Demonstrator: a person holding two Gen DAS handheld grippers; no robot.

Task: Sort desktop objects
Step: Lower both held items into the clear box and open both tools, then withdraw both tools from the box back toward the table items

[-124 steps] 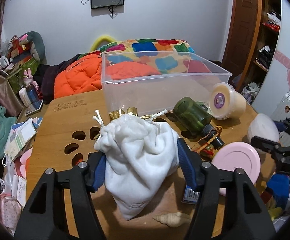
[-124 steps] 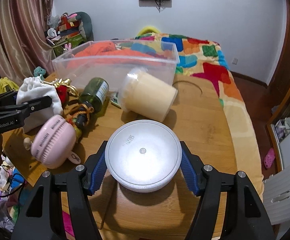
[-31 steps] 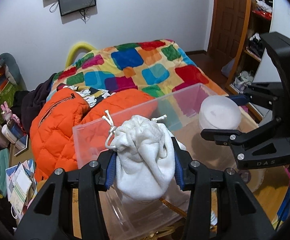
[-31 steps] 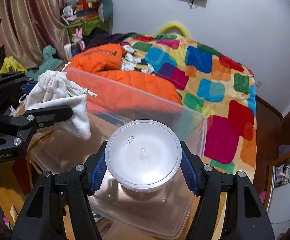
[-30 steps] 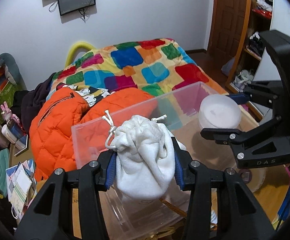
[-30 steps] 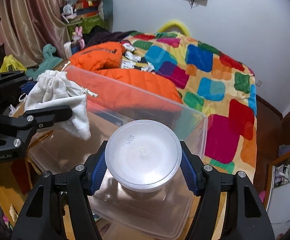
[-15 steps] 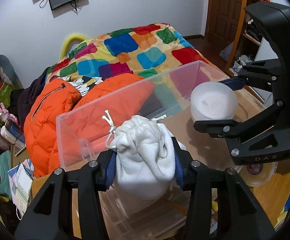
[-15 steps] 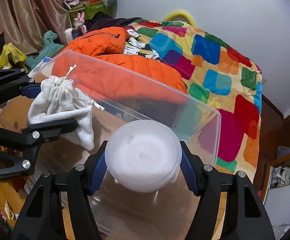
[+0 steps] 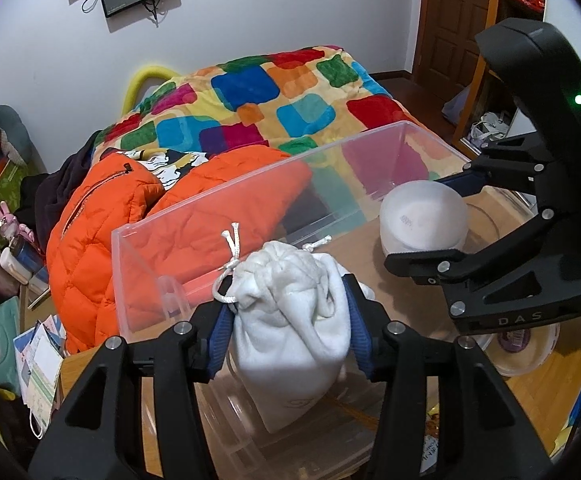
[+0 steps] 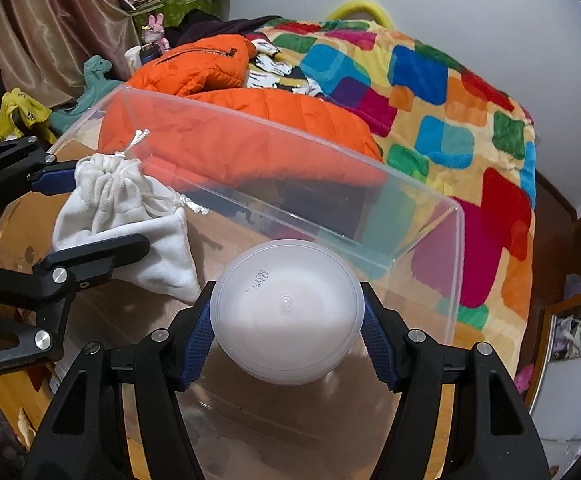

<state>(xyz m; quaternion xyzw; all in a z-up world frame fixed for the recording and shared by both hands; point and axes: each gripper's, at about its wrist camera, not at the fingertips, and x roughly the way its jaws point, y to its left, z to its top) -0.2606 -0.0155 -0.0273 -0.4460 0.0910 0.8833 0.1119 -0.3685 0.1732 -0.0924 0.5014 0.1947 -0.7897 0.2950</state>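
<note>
Left gripper [image 9: 288,330] is clamped on the white drawstring pouch [image 9: 290,320], hanging upright inside the clear plastic bin [image 9: 250,184] near its left end. Right gripper [image 10: 286,338] pinches the round white lidded tub [image 10: 286,316] over the bin's right half. Both loads sit directly above the floor; four seconds ago they were on the wooden desk [image 9: 562,392].
</note>
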